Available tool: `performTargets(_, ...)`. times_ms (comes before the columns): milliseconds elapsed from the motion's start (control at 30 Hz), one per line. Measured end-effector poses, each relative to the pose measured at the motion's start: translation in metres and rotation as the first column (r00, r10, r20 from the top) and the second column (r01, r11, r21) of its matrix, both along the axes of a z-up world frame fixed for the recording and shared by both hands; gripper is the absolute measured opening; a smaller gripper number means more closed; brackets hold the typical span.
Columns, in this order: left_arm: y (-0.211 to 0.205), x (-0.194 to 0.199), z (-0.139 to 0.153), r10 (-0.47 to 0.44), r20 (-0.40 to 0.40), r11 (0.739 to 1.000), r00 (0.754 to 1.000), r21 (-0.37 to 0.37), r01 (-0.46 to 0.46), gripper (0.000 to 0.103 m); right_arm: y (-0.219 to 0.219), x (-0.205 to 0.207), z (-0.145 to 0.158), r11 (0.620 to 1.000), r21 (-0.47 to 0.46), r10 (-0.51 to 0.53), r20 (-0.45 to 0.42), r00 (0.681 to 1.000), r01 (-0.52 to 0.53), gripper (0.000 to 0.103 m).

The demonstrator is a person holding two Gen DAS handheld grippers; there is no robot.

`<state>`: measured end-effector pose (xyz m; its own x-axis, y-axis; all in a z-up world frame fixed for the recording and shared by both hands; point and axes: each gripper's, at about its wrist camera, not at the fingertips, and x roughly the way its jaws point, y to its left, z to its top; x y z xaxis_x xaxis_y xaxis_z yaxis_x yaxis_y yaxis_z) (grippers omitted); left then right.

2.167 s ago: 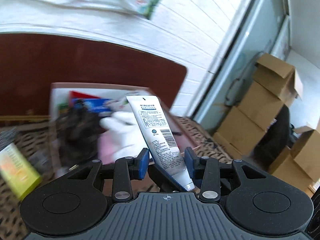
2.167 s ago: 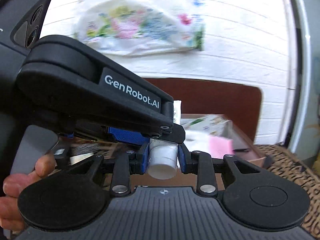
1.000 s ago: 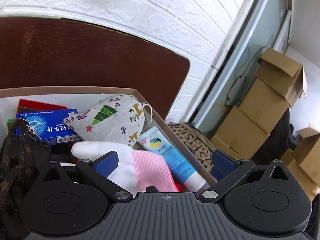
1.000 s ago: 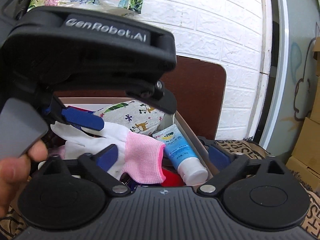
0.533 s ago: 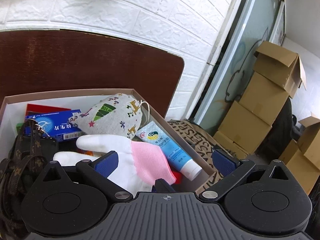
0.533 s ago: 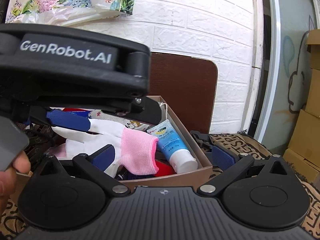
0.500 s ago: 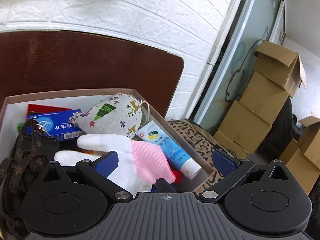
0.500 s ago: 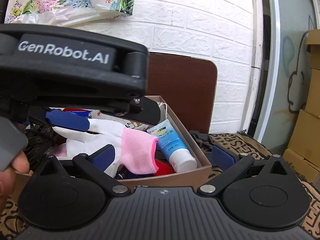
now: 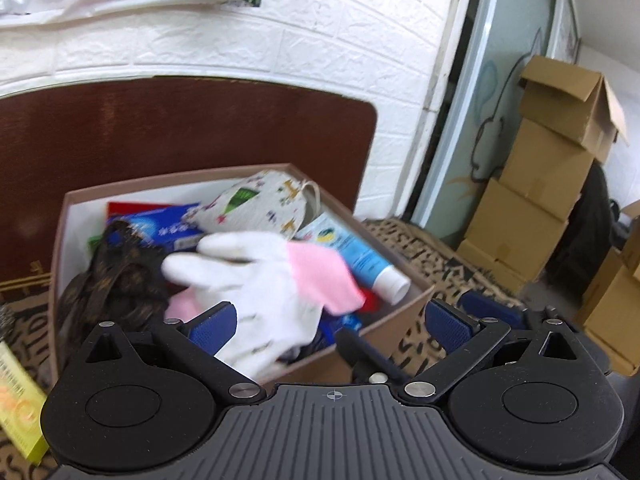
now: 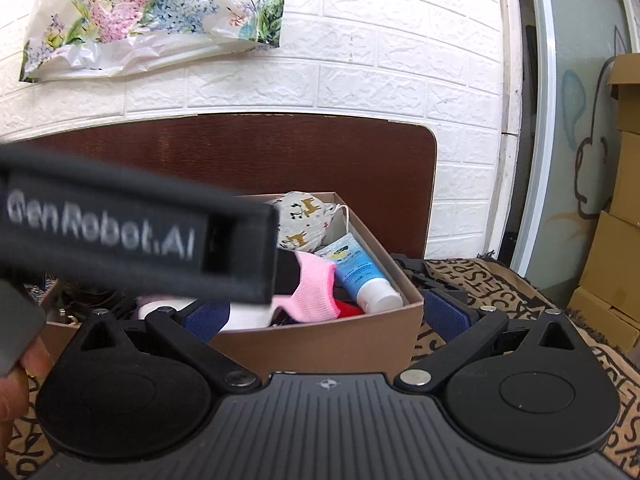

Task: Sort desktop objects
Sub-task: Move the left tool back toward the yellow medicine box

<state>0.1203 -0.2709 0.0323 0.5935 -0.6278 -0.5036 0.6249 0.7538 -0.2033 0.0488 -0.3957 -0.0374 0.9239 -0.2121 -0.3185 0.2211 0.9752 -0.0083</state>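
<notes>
The blue-and-white tube point(image 9: 356, 256), pinched 2.2 s ago, now lies in the box point(image 9: 404, 312); both the left gripper point(image 9: 332, 320) and the right gripper point(image 10: 326, 316) are spread, empty and pulled back; that item looks sorted.

We hold both tongs spread wide, nothing between the blue pads. Our left tongs point(image 9: 332, 322) fill the lower part of their own view; in the right wrist view their blurred black body crosses the left of the frame. Our right tongs point(image 10: 326, 314) gape likewise, and our left hand point(image 10: 16, 384) shows at the lower left edge.
</notes>
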Motion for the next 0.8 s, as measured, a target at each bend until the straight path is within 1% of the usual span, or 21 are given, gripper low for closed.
performTargets(133,0.012,-0.012,-0.004,0.030,-0.034,0.999,0.999,0.020,-0.029,0.103,0.008,-0.014,0.000,0.999,0.036,0.027,-0.006,1.000,-0.027,0.103)
performTargets(300,0.028,-0.025,-0.009,0.048,-0.068,0.999,0.997,0.025,-0.047,0.103,0.023,-0.032,-0.001,0.998,0.040,0.045,-0.020,0.999,-0.044,0.103)
performTargets(533,0.046,-0.042,-0.016,0.082,-0.044,0.993,0.996,0.084,-0.078,0.103,0.045,-0.050,-0.004,0.994,0.080,0.080,-0.037,0.996,-0.077,0.103)
performTargets(800,0.081,-0.055,-0.024,0.129,-0.075,0.988,0.989,0.095,-0.122,0.103,0.077,-0.053,-0.011,0.983,0.087,0.166,-0.075,0.983,-0.159,0.103)
